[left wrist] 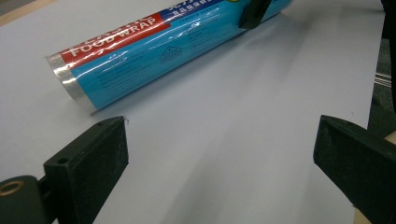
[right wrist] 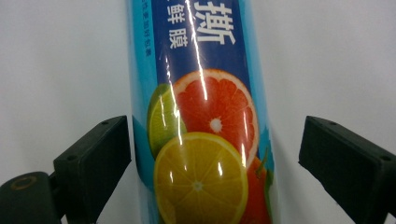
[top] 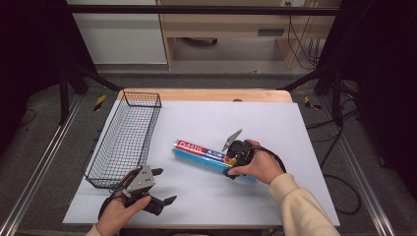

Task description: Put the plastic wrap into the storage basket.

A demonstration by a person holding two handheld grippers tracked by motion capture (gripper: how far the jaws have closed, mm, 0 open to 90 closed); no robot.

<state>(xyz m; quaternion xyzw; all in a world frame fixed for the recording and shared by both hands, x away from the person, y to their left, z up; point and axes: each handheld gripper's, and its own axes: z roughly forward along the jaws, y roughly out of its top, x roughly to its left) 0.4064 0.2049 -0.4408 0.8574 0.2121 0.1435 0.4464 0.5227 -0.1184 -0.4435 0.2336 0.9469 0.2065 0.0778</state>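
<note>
Food wrap roll lies flat on the grey mat of the counter, near centre, long axis running from upper left to lower right in the high view. Wire basket sits to its left, well apart. Right gripper is over the roll's near end, jaws wide and straddling it; in the right gripper view the left jaw is just beside the roll, the right jaw clear of it. Left gripper rests near the front edge, jaws wide, holding nothing, roll ahead of it.
</note>
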